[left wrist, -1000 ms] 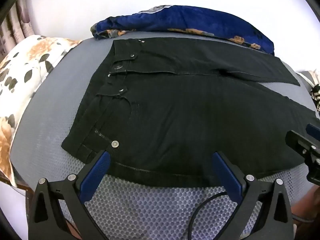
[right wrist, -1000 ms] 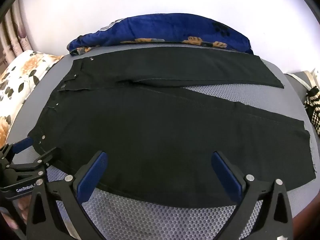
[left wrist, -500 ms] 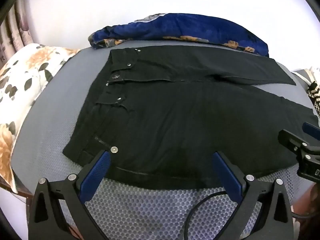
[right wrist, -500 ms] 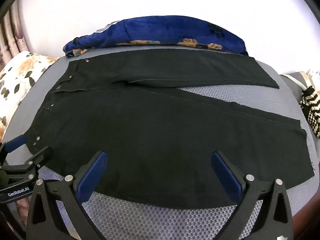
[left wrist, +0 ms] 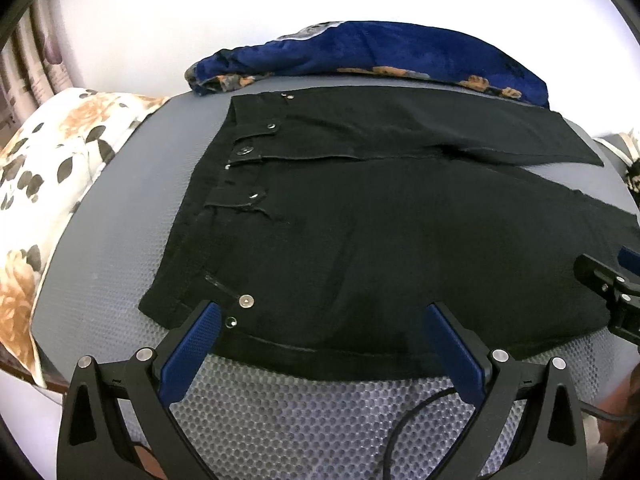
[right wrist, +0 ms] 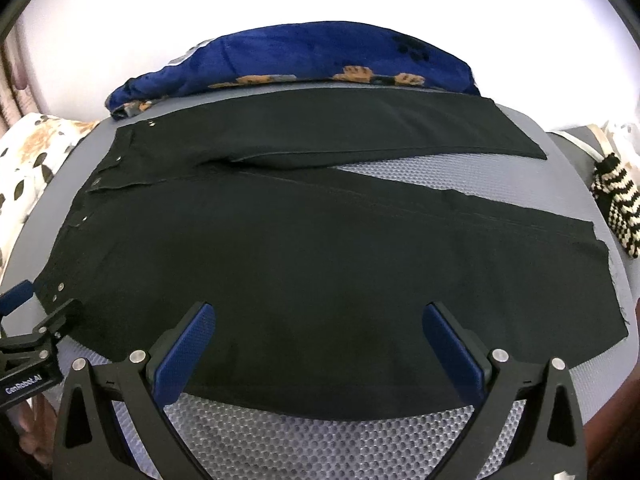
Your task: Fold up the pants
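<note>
black pants (left wrist: 400, 232) lie flat on the grey mat (left wrist: 300, 420), waist at the left.

i see my left gripper (left wrist: 320, 322) and right gripper (right wrist: 318, 320) spread wide at the near edge, holding nothing. bare mat shows between the legs; a blue blanket (right wrist: 320, 56) lines the far edge.

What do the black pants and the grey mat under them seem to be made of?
The black pants look like matte woven denim-type cotton: flat seams, metal rivets and snaps at the waistband, a slightly frayed hem. The exact fibre can't be told. The grey mat looks like a synthetic mesh or textured foam cover: a regular honeycomb dot pattern with a faint sheen.
</note>
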`<state>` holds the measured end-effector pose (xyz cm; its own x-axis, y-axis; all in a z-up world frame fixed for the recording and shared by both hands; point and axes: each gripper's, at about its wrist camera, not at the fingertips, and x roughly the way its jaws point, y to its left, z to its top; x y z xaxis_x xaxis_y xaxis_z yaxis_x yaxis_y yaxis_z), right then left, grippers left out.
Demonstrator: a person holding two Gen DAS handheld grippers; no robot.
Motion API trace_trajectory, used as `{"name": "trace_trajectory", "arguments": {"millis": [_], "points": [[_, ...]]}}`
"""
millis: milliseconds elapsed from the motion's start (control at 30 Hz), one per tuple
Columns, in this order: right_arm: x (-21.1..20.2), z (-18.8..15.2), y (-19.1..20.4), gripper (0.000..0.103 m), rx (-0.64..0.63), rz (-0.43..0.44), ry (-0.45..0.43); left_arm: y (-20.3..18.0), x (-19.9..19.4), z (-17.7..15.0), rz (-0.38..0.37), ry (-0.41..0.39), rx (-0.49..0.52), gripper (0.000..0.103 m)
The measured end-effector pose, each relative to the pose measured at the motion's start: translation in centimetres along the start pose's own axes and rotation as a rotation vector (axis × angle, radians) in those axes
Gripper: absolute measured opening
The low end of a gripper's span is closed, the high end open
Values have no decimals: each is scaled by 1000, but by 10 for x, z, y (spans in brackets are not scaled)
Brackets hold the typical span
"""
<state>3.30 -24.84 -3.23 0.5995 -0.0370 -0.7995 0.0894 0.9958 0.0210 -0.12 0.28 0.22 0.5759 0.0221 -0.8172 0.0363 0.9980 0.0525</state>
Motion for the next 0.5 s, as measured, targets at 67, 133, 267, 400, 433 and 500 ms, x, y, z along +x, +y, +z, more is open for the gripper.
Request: {"name": "trace_trajectory", "arguments": {"millis": [67,133,267,400,433,500], "points": [[0,2,-3,103,9,-5,-2,3,0,1,5,-7,-12,101],[1,3,-5,103,16,-9,-2,8,-1,2,20,-16,-19,101],[3,5,-5,103,20,0,4,19,0,5,39,-13,-48,101],[0,2,-5,103,3,-2,-8,26,0,7,29,-8,-84,101],[0,2,-4,103,-1,-6,-10,27,0,8,23,-6,-88,101],[0,2,-4,103,-5,-3,-9,27,0,8,24,-3,-91,101]]}}
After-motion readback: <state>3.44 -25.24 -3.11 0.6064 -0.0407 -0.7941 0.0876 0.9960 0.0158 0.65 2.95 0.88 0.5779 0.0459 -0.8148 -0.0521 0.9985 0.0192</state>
